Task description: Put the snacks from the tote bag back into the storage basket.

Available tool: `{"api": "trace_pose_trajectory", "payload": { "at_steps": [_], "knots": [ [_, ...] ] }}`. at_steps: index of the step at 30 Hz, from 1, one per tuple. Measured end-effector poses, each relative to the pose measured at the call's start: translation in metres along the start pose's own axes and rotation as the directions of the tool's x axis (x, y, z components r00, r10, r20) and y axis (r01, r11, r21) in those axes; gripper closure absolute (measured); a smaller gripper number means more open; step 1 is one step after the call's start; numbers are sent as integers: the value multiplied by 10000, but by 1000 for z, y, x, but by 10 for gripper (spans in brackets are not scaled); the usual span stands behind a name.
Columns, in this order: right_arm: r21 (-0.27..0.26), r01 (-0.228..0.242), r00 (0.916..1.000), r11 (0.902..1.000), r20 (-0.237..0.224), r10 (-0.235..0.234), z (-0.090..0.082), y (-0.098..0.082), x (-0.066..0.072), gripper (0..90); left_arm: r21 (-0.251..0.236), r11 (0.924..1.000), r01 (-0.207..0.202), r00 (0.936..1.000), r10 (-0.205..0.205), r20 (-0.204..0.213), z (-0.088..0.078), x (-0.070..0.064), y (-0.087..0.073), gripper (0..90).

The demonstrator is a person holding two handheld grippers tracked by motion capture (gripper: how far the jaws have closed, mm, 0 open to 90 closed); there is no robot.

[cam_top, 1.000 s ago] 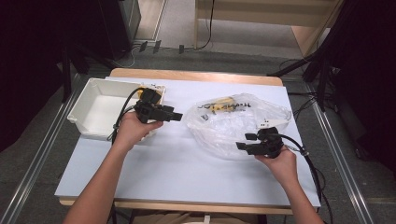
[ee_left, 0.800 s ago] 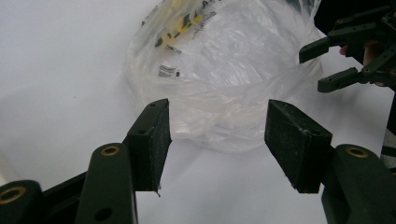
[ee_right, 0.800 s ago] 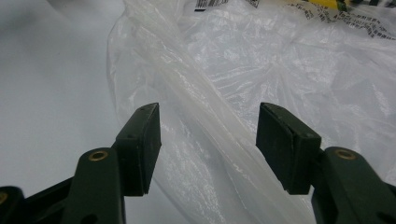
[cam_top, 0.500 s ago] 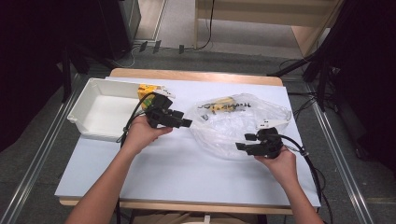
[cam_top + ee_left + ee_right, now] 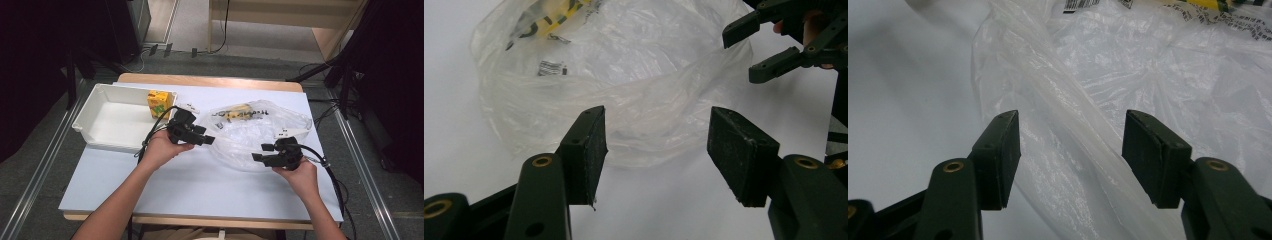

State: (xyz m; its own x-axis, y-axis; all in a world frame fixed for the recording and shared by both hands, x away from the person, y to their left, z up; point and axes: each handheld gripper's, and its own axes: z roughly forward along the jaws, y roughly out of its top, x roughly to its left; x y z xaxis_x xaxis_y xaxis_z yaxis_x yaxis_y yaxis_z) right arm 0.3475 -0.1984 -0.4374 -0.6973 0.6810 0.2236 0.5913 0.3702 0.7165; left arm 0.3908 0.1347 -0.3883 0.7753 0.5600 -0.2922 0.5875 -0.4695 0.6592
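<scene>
Left gripper view puts its own jaws spread and empty at the bottom, with the clear plastic bag (image 5: pixel 624 100) lying flat on the white table just ahead of the left gripper (image 5: pixel 656 150) and its near rim running crosswise between the pads. Beyond the bag's far right edge sits the right gripper (image 5: pixel 756 50), likewise spread and holding nothing. High view shows the bag's long axis running across the table, the yellow packet (image 5: pixel 237 112) at its far end, and the right gripper nearer its rim.
</scene>
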Motion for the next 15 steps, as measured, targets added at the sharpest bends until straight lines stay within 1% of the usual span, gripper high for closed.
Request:
{"api": "trace_pose_trajectory", "payload": {
  "at_steps": [2, 4, 7, 9, 10, 12, 15],
  "knots": [
    [6, 23, 10000, 10000, -17, -23, 0, 0, 0, 414, 42, 9999, -160, 9999, 160, -19, 3, -2, -1, 416],
    [1, 44, 10000, 10000, -30, -44, 0, 0, 1, 414, 4, 9999, -106, 9999, 106, 82, 5, -3, -2, 416],
    [5, 70, 10000, 10000, -22, -70, 0, 0, 1, 413, 89, 9997, -217, 9997, 216, 72, 7, -3, -4, 417],
    [14, 80, 10000, 10000, -20, -80, 0, 0, 1, 413, -20, 9998, -182, 9998, 182, 99, 9, -3, -5, 416],
    [6, 102, 9999, 9999, -13, -102, 0, 0, 1, 414, 15, 9997, -233, 9996, 233, 136, 9, -3, -6, 415],
    [51, 137, 9999, 9999, -1, -137, 1, -1, 2, 414, 125, 9994, -336, 9994, 335, 51, 11, -4, -7, 416],
    [46, 143, 9999, 9999, -11, -143, 1, -1, 2, 413, 49, 9993, -359, 9993, 358, 115, 12, -5, -7, 415]
  ]
}}
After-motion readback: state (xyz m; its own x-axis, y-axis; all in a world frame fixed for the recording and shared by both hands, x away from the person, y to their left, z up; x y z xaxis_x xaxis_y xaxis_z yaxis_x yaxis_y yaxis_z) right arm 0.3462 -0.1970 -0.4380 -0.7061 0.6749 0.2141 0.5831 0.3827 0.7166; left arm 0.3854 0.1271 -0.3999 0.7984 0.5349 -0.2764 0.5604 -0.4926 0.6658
